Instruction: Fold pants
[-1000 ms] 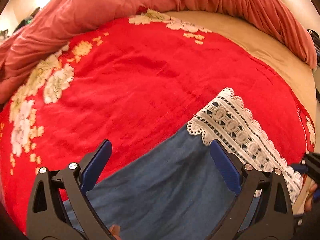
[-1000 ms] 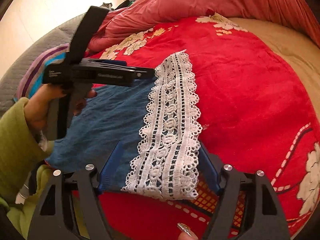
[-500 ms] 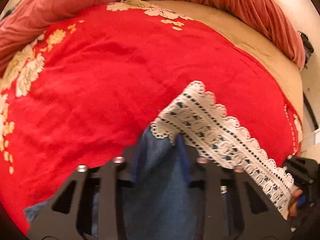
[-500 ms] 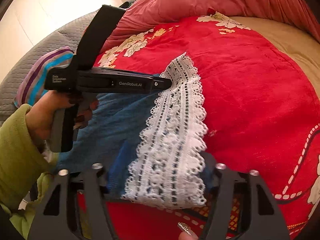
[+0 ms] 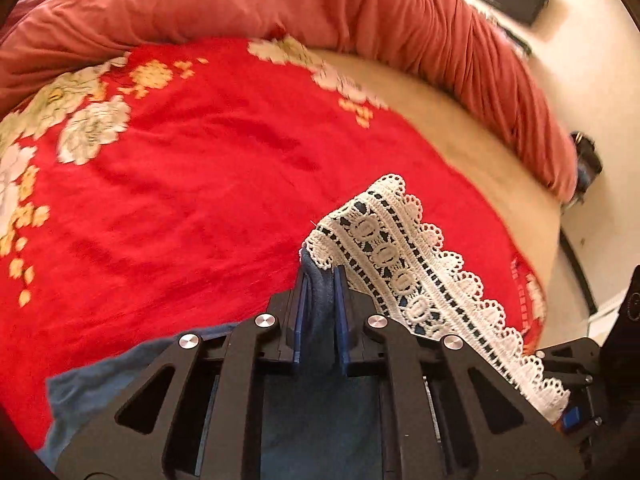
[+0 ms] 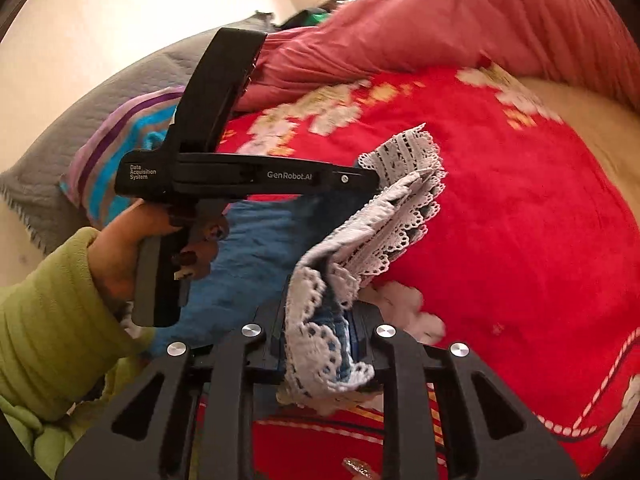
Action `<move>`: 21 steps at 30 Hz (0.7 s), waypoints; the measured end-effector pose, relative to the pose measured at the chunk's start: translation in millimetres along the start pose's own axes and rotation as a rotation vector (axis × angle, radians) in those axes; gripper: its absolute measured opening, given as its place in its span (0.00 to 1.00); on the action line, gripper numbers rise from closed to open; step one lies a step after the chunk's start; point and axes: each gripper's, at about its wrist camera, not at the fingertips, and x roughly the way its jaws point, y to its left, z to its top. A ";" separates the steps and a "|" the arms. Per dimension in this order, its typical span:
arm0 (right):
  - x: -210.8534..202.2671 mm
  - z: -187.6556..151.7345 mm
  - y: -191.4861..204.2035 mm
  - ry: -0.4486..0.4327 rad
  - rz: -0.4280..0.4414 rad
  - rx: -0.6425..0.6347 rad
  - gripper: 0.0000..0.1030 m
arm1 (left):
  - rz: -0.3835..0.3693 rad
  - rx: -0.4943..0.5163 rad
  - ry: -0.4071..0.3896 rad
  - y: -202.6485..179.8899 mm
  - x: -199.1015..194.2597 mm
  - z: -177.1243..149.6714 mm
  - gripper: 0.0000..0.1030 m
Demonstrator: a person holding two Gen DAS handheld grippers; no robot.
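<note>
On a bed [image 5: 460,120] spread with a red floral blanket [image 5: 200,184], you hold the blue pants [image 5: 320,420] by their white lace hem [image 5: 404,276] with both tools. In the left wrist view your left gripper [image 5: 320,292] has its jaws clamped tight on a pinch of blue fabric at the hem's near corner, the lace band running away from it toward 4 o'clock, where part of your other tool shows at the frame's edge. The rest of the blue cloth lies under the tool and spreads toward 8 o'clock over the blanket.

In the right wrist view your right gripper [image 6: 320,320] has its jaws closing on a bunched wad of lace and blue cloth, the pads already pressing it from both sides. From there the hem rises toward 1 o'clock to your left gripper [image 6: 360,178], which is seen side-on, gripped by your hand [image 6: 132,248] in a green sleeve [image 6: 52,320]. The hem hangs lifted off the blanket between the two grips.

A rumpled pink-red duvet [image 5: 320,4] is heaped along the bed's far side at 12 o'clock; a striped pillow [image 6: 116,152] lies at 10 o'clock in the right wrist view.
</note>
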 end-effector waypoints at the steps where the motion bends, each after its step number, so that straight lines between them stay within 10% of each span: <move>1: 1.0 3.0 4.3 0.003 0.003 -0.011 0.19 | -0.001 -0.009 -0.018 3.1 -8.7 -2.4 0.06; 10: 28.1 13.7 65.2 0.071 0.059 -0.152 0.19 | -0.022 -0.126 -0.116 50.1 -56.0 -36.6 0.06; 21: 87.0 -3.0 146.2 0.217 0.134 -0.313 0.19 | 0.127 -0.380 -0.241 136.0 -116.4 -96.5 0.27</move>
